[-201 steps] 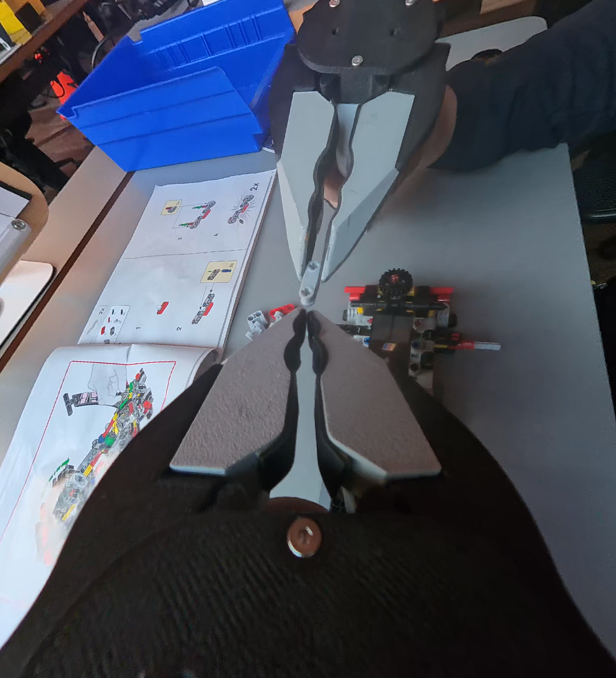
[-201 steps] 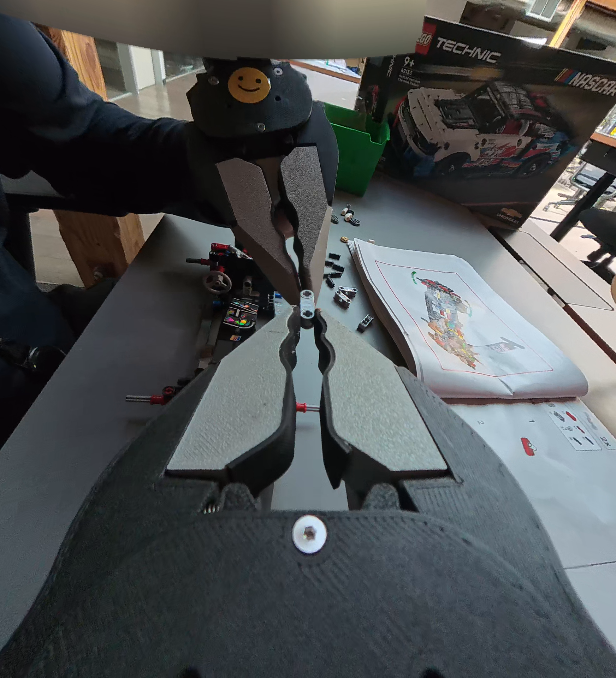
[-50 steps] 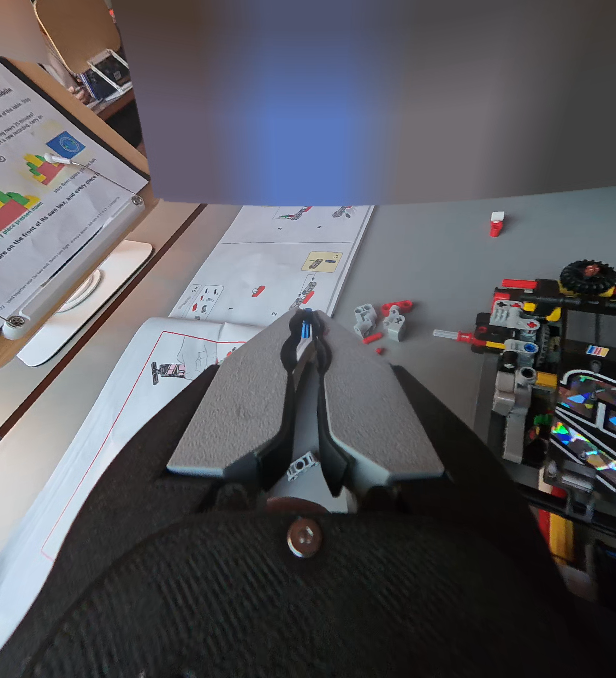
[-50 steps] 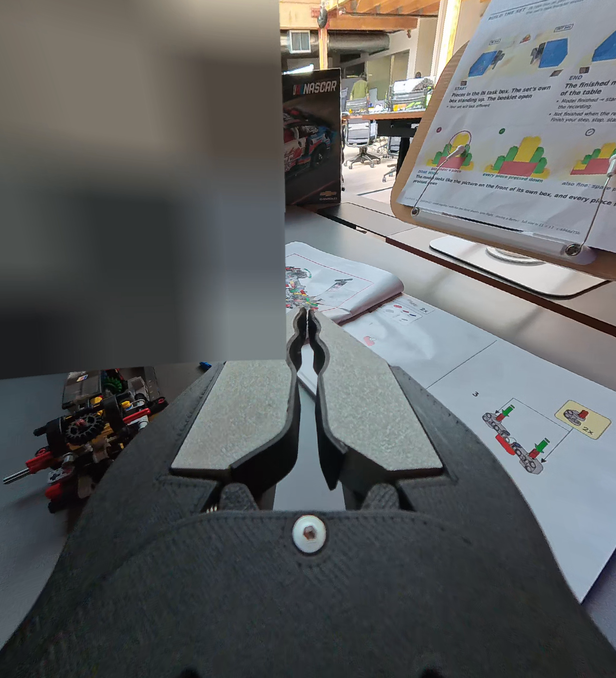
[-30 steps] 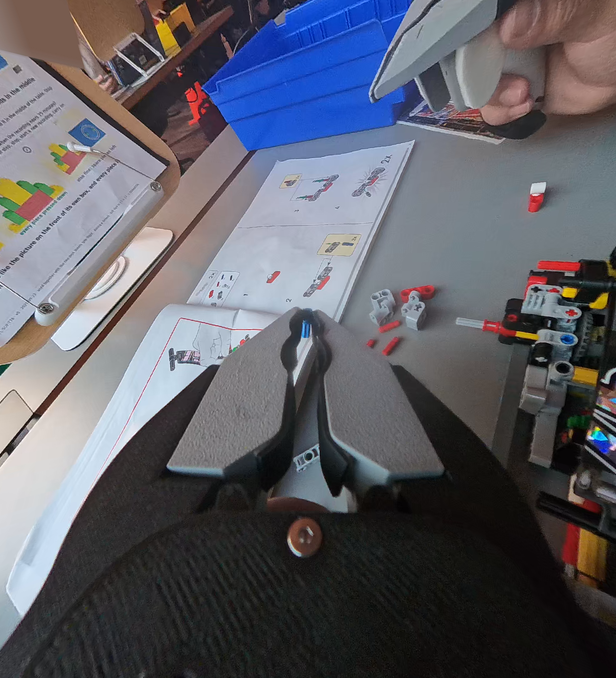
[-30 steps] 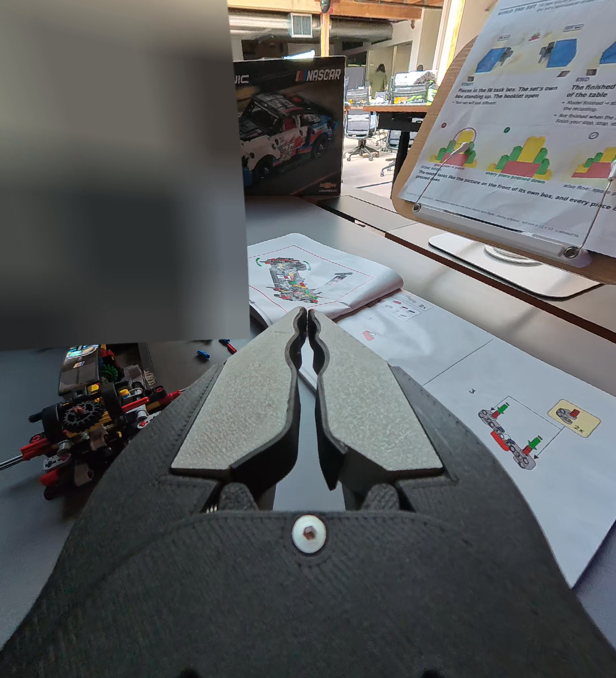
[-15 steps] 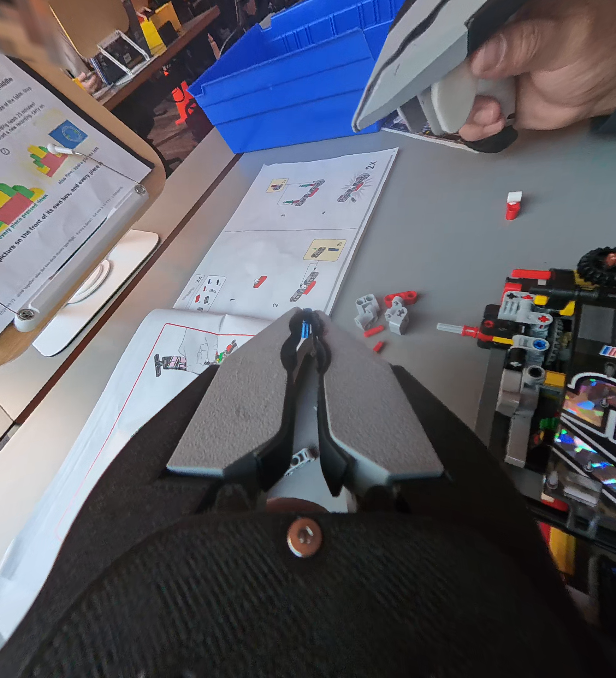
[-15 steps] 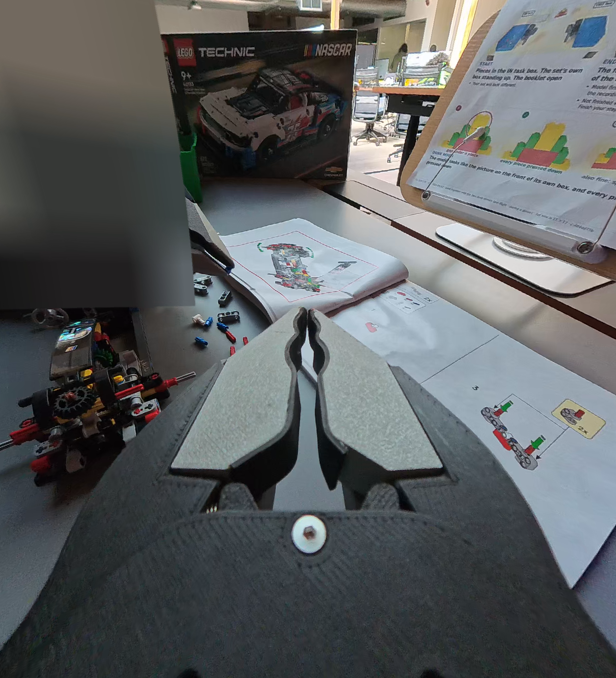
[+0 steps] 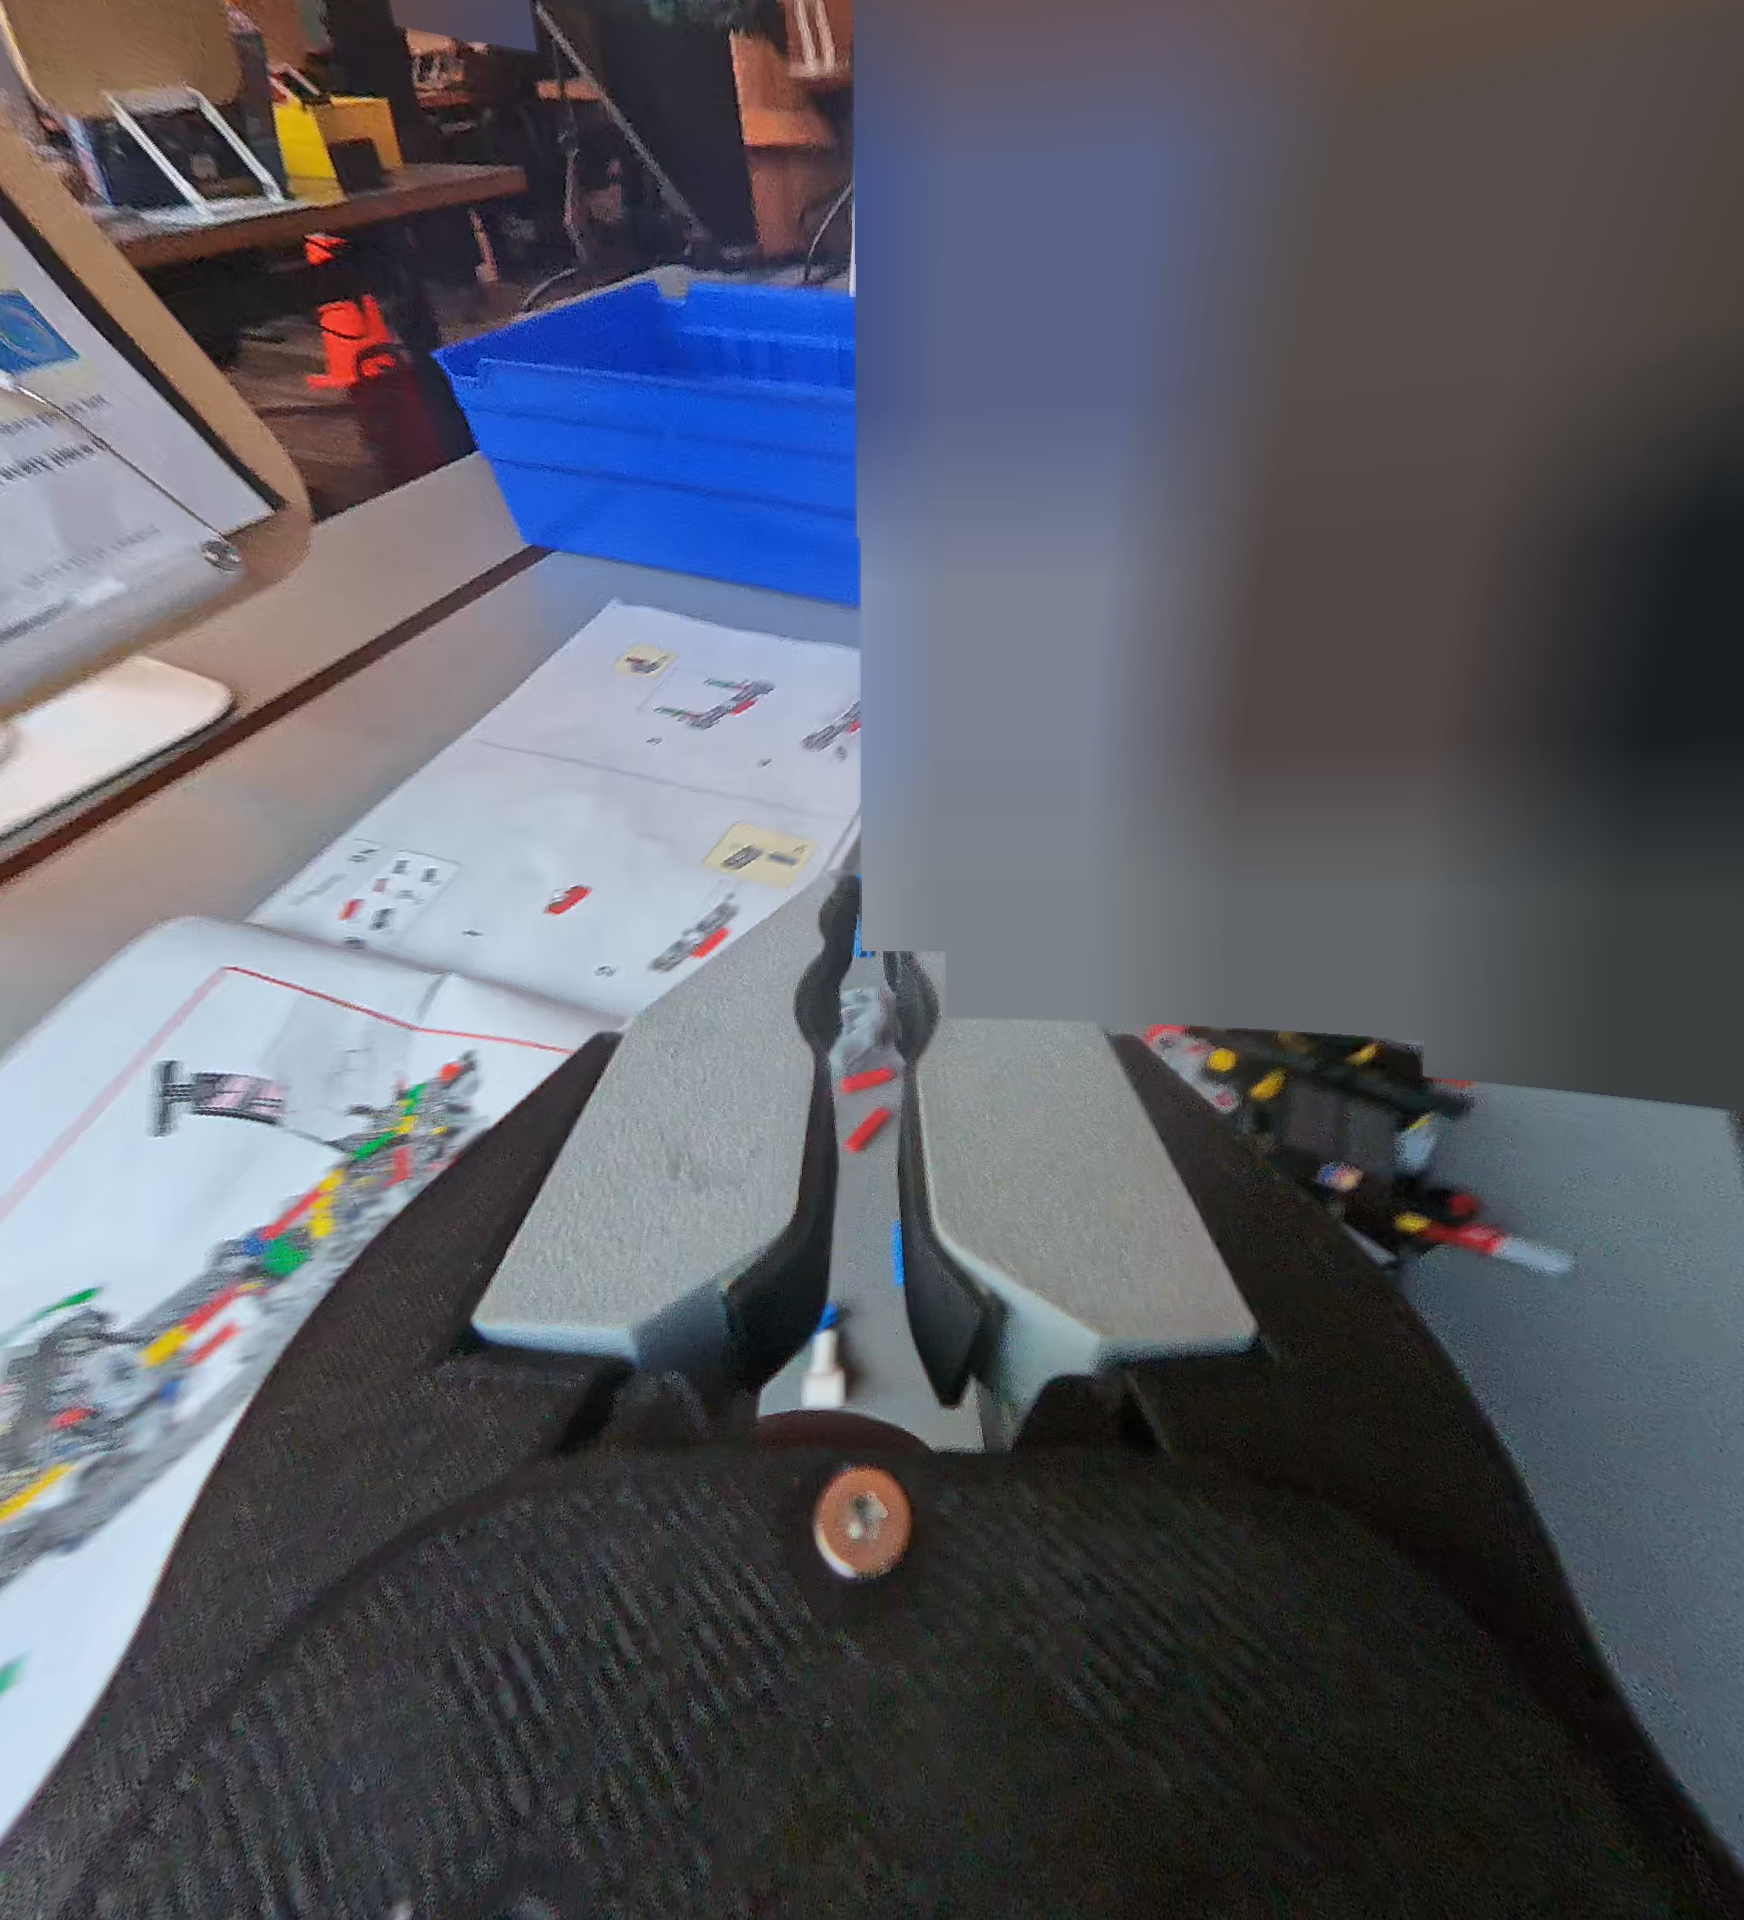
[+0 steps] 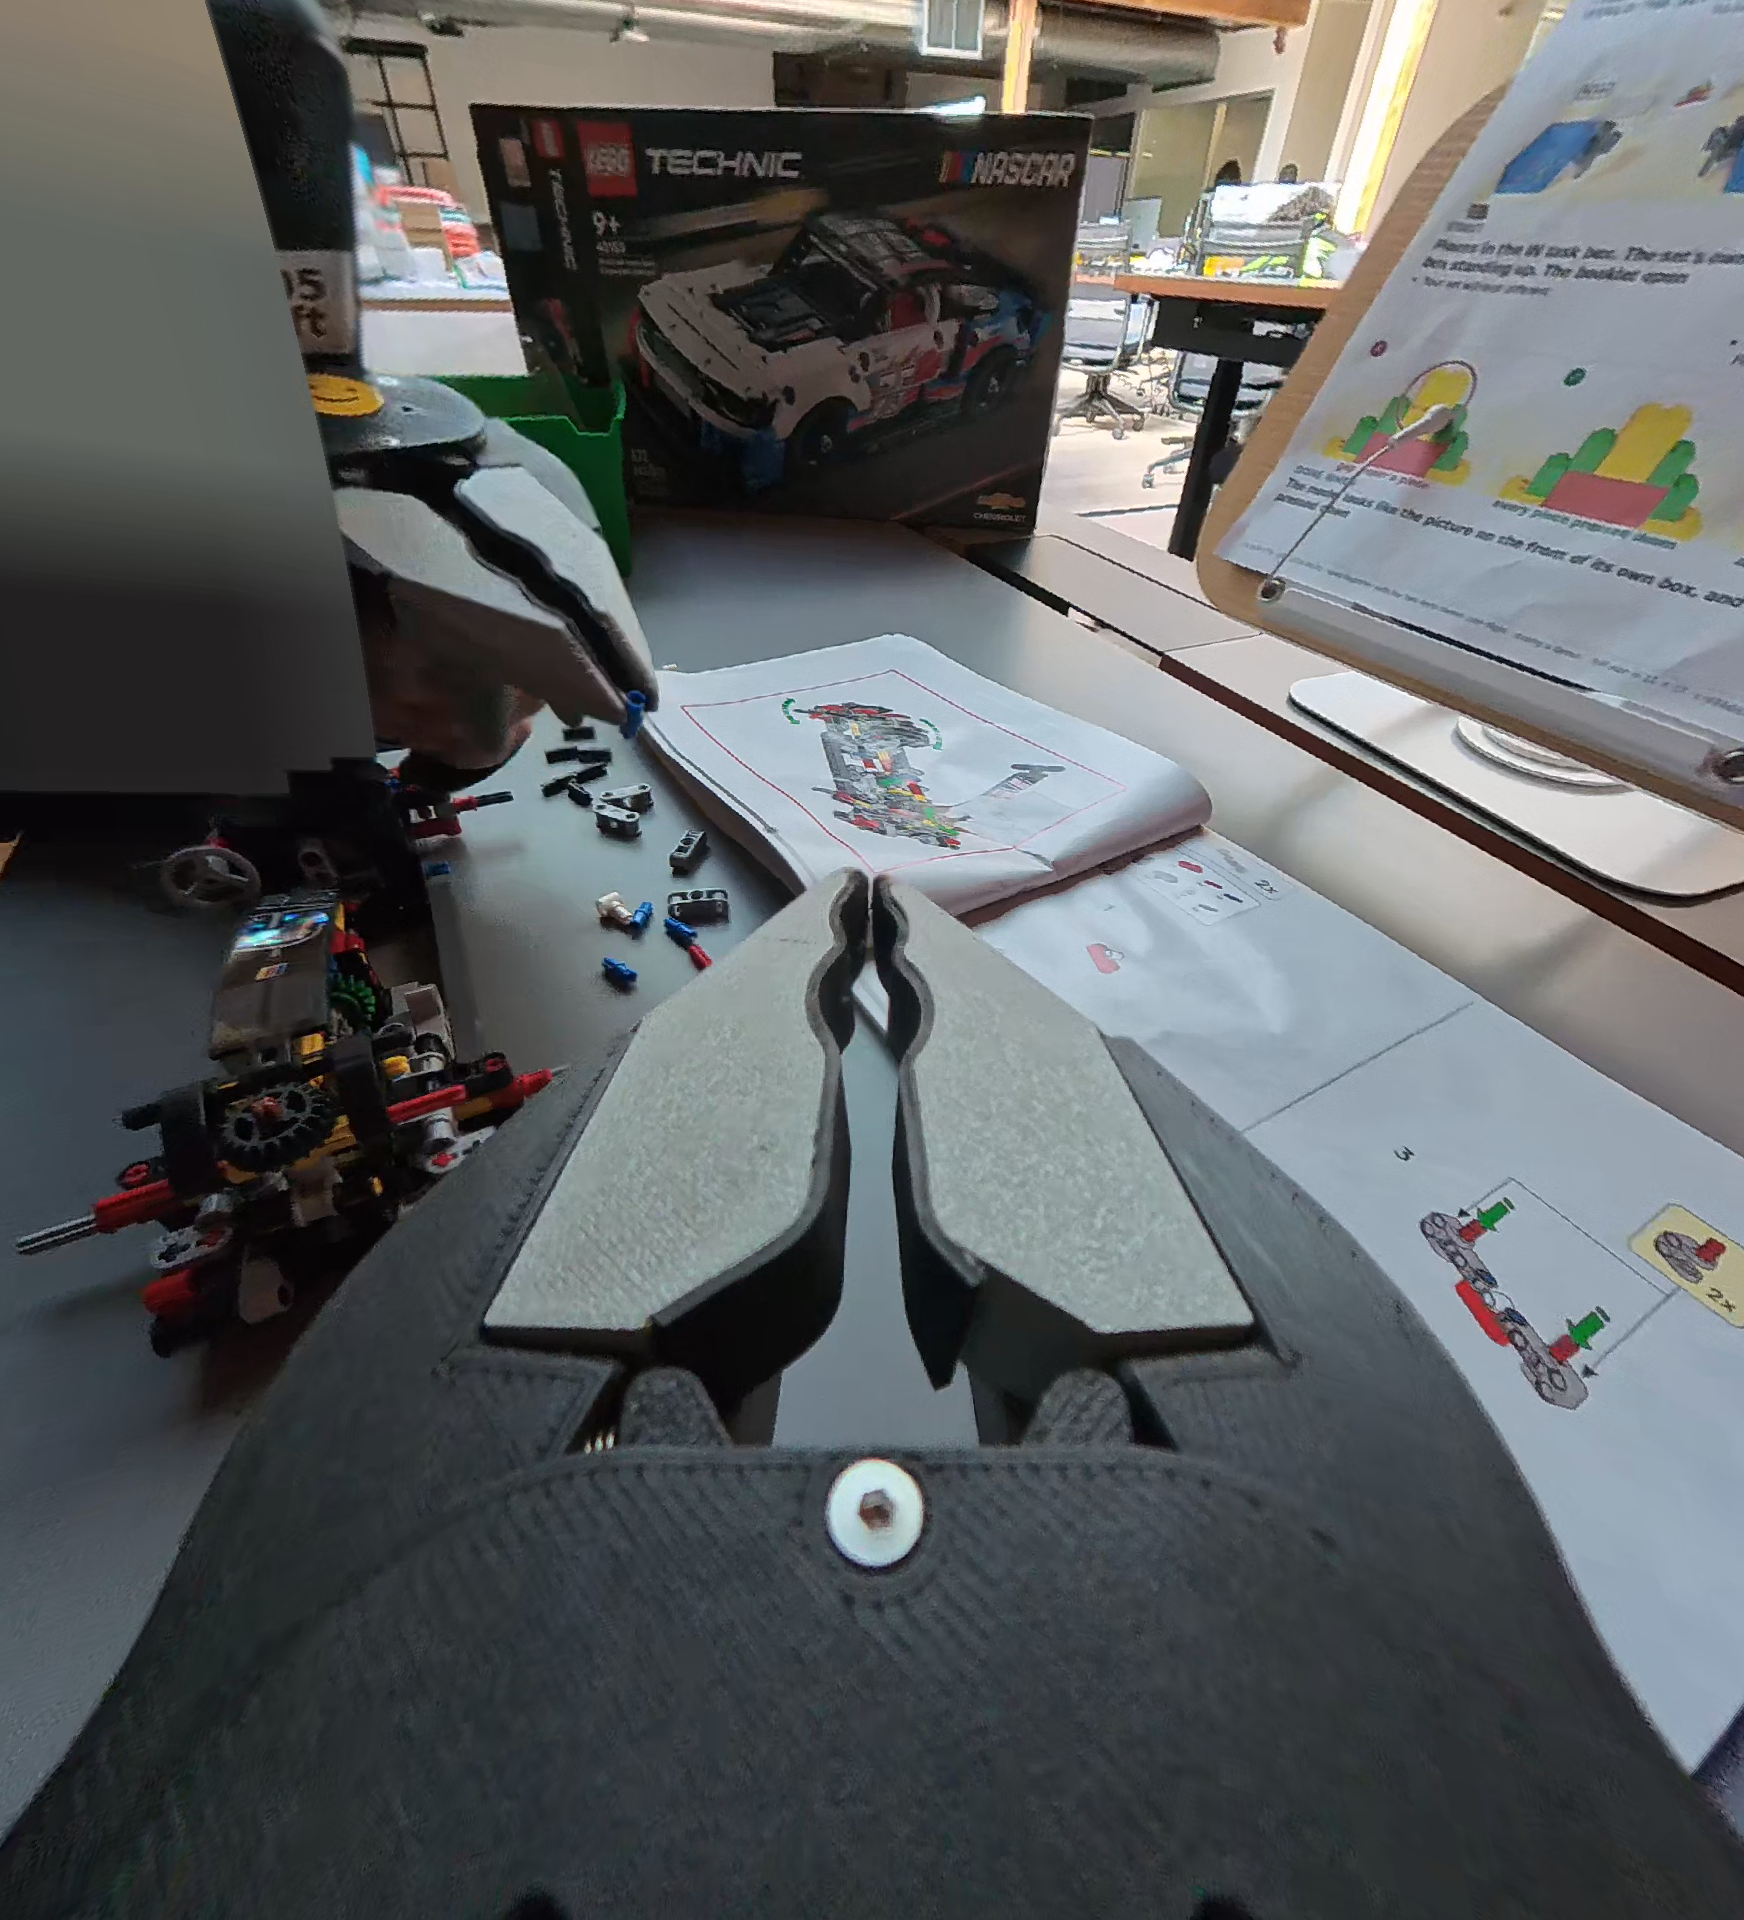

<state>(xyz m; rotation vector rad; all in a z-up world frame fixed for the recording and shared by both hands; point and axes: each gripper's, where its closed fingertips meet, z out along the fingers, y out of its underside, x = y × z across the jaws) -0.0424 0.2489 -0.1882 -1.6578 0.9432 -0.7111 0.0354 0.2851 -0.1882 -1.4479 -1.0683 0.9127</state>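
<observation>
Left gripper [image 10: 629, 707]: pressed together on a small blue pin [image 10: 632, 713], tip hanging just above the desk [image 10: 68, 997] at the near corner of the open booklet [image 10: 951, 758]. In its own view the fingertips mostly sit behind a blur patch; only a sliver of blue at the tip.

Right gripper [image 10: 869, 891]: pressed together, pads meeting w/ nothing between them, held over the desk above the edge of the loose instruction sheet [image 10: 1263, 997], just in front of the booklet.

Scattered small parts [image 10: 639, 883] (black, grey, blue, red, one white) on the desk btw. the two grippers. Partly built black model [image 10: 296, 1091] w/ red axles, yellow bits and a black gear to the right gripper's left, apart from both.

Boxed set [image 10: 785, 312] standing upright at the far desk edge, green bin [image 10: 577, 457] beside it. Blue bin [image 9: 660, 426] at the opposite end of the desk. Paper-holding stand [image 10: 1574, 416] on the next desk over.
</observation>
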